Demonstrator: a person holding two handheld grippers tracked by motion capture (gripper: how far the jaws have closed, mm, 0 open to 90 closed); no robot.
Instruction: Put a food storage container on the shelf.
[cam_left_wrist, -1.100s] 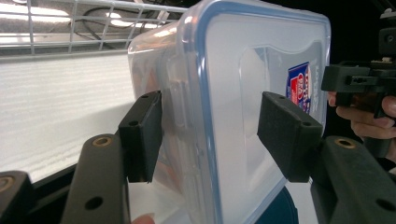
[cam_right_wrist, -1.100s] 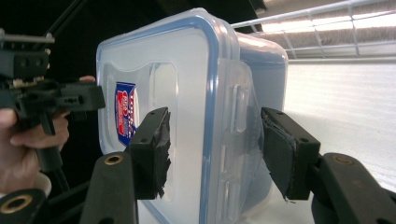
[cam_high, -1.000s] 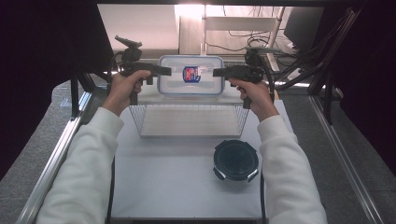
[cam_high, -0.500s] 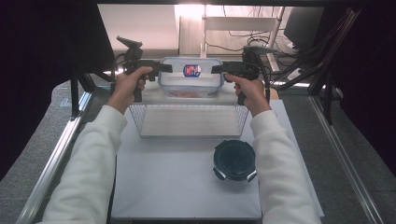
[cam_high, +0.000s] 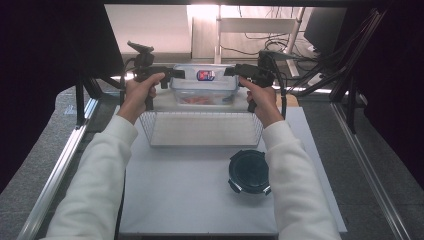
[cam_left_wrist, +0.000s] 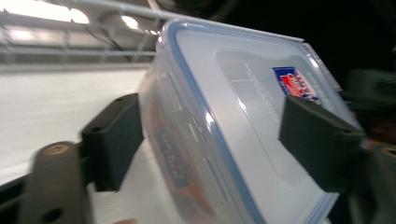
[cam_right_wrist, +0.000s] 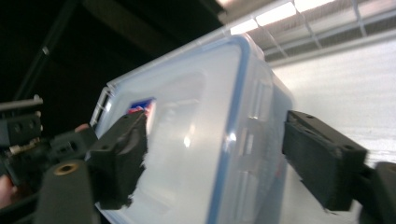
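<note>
Clear lidded box (cam_high: 204, 86) betw. both grippers, jaws just opened, w/ gaps.

box (cam_left_wrist: 243, 135) blurred and cut off at the bottom edge in the left gripper view, its orange contents (cam_high: 196, 100) too dim to identify, sleeves cut off below
</note>
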